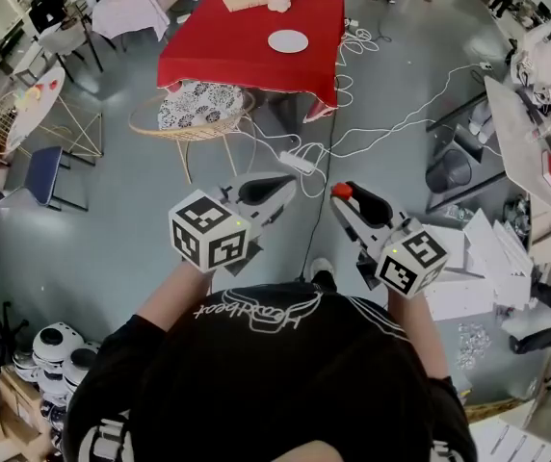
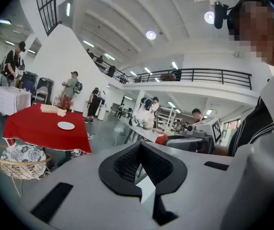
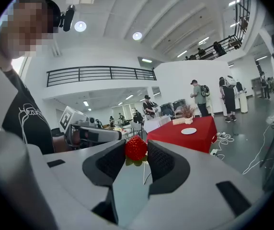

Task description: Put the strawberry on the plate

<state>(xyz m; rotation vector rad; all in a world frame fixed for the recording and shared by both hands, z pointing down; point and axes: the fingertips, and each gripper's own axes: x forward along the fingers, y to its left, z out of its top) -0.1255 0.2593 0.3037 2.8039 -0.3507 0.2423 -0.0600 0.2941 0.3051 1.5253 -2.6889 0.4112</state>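
red strawberry is clamped between the dark ribbed pads of the right gripper, near their tips, with its green leaves hanging just under the fruit. in the head view it shows as a small red spot at the far end of that gripper, held in the air above the grey floor and well short of the table. the left gripper is held just left of the right one, and both point away from the person and a little downward. its fingers are together at the tips with nothing between them; only a sliver of floor shows through the hollow behind the tips.

the table stands far ahead under a red cloth. the white plate lies on it, right of its middle, bare and well apart from the strawberry. a vase of dried stems stands at the table's far edge. a wicker basket with a patterned cushion stands on thin legs at the table's near left corner. white cables lie on the floor right of the table, and a power strip lies between the table and the grippers. in the right gripper view several people stand beyond the table.
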